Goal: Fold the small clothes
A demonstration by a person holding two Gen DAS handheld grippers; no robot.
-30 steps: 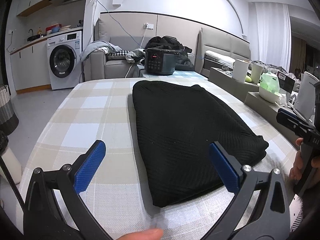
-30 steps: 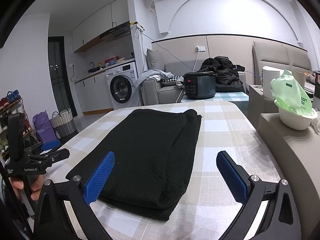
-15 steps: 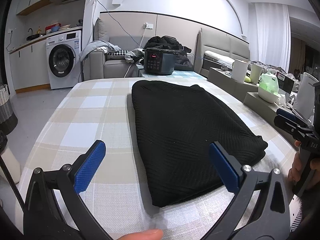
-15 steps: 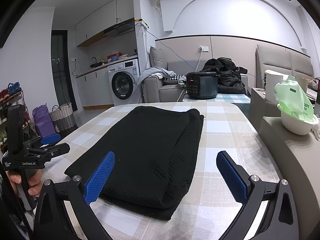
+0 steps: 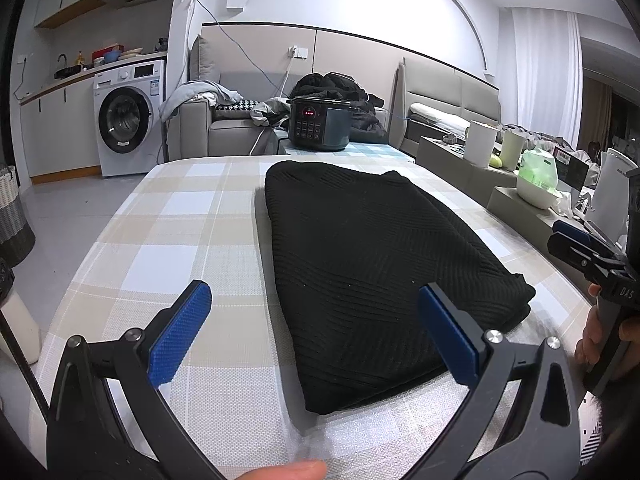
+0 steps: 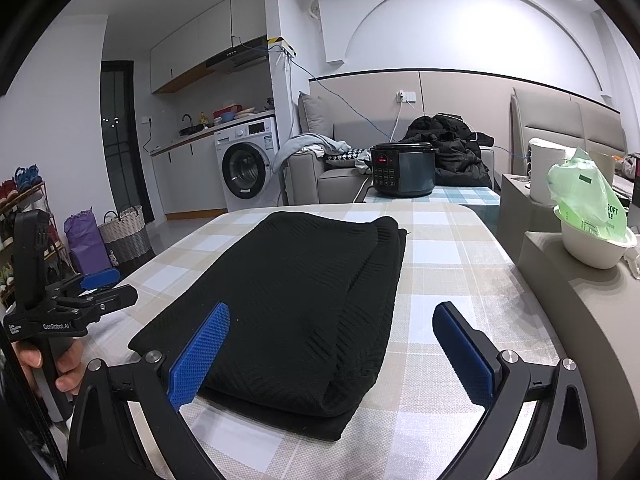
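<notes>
A black knitted garment point(image 5: 372, 264) lies folded into a long strip on the checked tablecloth point(image 5: 168, 232), running away from me. My left gripper point(image 5: 316, 332) hovers open over its near left corner, nothing between the blue pads. The same black garment point(image 6: 288, 296) appears in the right wrist view, with my right gripper point(image 6: 332, 344) open above its near right end, also empty. Each gripper shows at the edge of the other's view, held by a hand: the right gripper point(image 5: 584, 248) and the left gripper point(image 6: 80, 300).
A dark electric cooker point(image 5: 318, 128) stands beyond the table's far end before a grey sofa with clothes. A white bowl with a green bag point(image 6: 592, 224) sits on a ledge right of the table. A washing machine point(image 5: 128, 116) stands far left.
Both grippers have risen slightly and stay open. The garment has not moved.
</notes>
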